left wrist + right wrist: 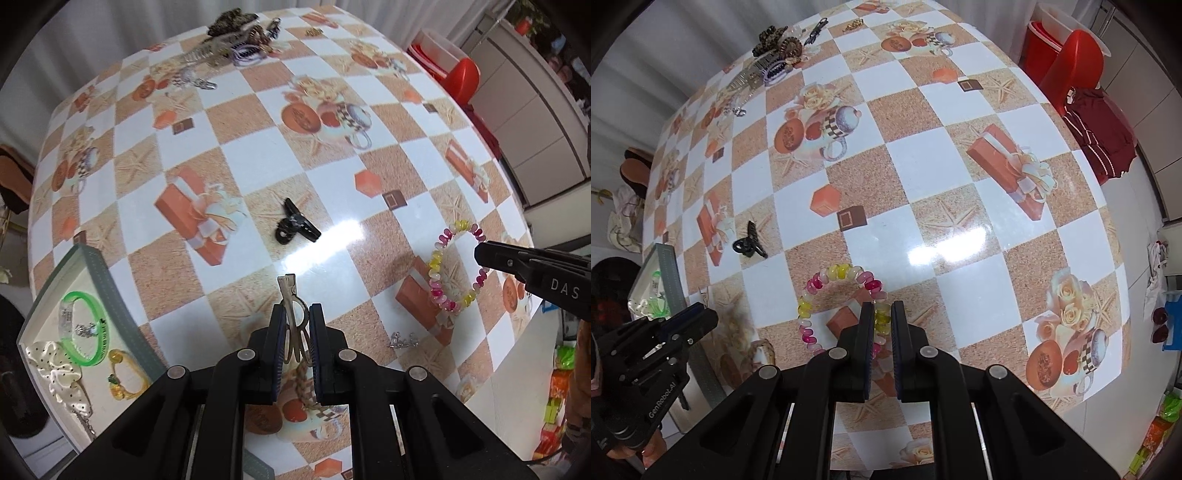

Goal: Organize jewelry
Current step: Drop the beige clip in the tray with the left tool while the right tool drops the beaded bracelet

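My left gripper (297, 314) is shut on a metal hair clip (291, 306) with a braided strip, held above the table. My right gripper (882, 314) is shut on a pink and yellow spiral hair tie (842, 275) that lies on the table; in the left wrist view the hair tie (448, 266) shows beside the right gripper's tip (484, 254). A tray (107, 291) at the left table edge holds a green bracelet (88, 332), a white scrunchie (59, 373) and a yellow piece (125, 376). A black claw clip (293, 223) lies mid-table.
A pile of hair accessories (232, 40) lies at the far side of the table. A small silver piece (402, 339) lies near the front edge. A red chair (1075, 62) with dark red cloth (1104, 129) stands beyond the right edge.
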`<move>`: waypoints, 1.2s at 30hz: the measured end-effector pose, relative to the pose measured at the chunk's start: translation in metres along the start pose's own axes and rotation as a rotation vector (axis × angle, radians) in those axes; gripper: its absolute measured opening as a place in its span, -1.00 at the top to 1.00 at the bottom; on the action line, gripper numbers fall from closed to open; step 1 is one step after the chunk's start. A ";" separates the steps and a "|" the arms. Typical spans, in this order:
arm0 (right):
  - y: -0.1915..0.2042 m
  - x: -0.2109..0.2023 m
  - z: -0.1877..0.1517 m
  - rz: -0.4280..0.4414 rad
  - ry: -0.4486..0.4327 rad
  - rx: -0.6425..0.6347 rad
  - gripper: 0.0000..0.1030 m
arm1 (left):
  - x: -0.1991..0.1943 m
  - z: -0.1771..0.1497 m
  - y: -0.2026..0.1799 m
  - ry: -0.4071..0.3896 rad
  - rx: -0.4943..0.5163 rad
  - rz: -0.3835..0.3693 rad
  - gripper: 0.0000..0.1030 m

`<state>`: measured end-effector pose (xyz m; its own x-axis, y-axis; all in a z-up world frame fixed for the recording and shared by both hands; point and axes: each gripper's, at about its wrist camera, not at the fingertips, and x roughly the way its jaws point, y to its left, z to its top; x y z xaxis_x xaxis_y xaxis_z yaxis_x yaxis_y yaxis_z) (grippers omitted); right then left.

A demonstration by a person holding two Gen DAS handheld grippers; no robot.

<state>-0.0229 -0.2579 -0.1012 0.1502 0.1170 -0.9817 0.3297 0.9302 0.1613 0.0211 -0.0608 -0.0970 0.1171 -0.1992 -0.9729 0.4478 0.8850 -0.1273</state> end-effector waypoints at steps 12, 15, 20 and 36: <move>0.015 -0.008 0.001 0.059 0.002 -0.031 0.82 | -0.023 -0.021 0.035 -0.053 -0.135 -0.002 0.66; 0.025 -0.010 0.002 0.065 0.003 -0.058 0.82 | -0.029 -0.030 0.048 -0.062 -0.176 0.004 0.66; 0.051 -0.013 0.006 0.086 0.009 -0.123 0.82 | -0.041 -0.051 0.073 -0.072 -0.243 0.021 0.66; 0.187 -0.003 -0.009 0.172 0.070 -0.444 0.82 | -0.057 -0.148 0.142 -0.063 -0.509 0.060 0.66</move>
<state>0.0299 -0.0816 -0.0687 0.0999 0.2911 -0.9515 -0.1264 0.9522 0.2780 -0.0529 0.1380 -0.0881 0.1899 -0.1527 -0.9699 -0.0479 0.9852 -0.1645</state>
